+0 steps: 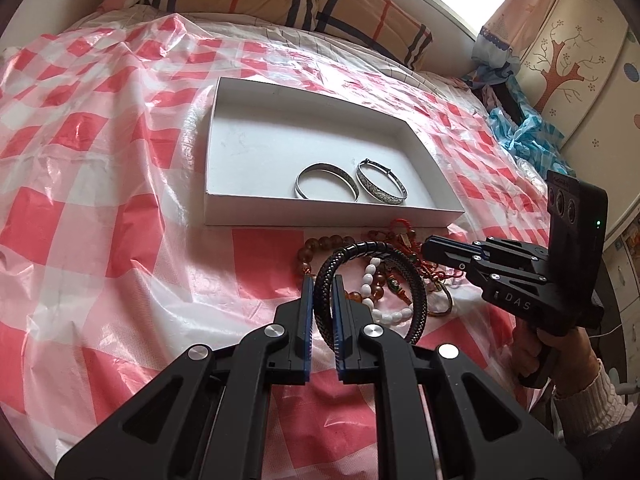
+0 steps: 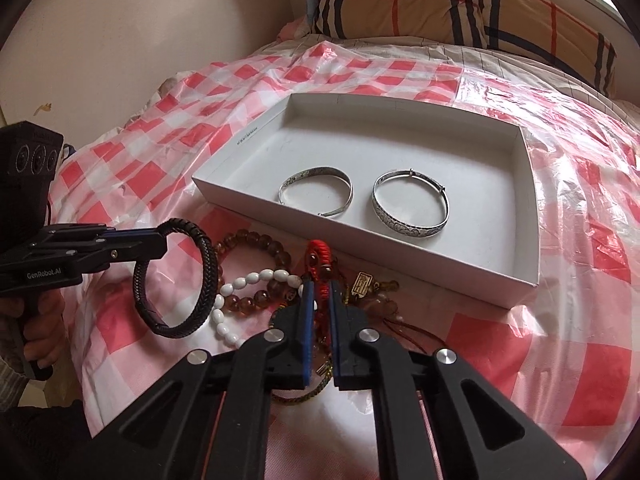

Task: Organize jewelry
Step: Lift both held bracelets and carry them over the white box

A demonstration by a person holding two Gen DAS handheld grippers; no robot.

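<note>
My left gripper [image 1: 322, 280] is shut on a black braided bracelet [image 1: 416, 292] and holds it upright just above the jewelry pile; it shows in the right wrist view [image 2: 208, 264] too. My right gripper [image 2: 319, 288] is shut on a red cord bracelet [image 2: 318, 258] at the pile's near edge. The pile holds an amber bead bracelet [image 2: 256, 240] and a white bead bracelet [image 2: 224, 304]. A white shallow box [image 2: 520, 280] lies beyond, with two silver bangles [image 2: 316, 196] [image 2: 412, 208] inside.
A red-and-white checked plastic sheet [image 1: 100, 208] covers the bed. A plaid pillow [image 2: 460, 4] lies at the back. A blue plastic bag [image 1: 524, 132] and a cabinet [image 1: 580, 60] stand at the right.
</note>
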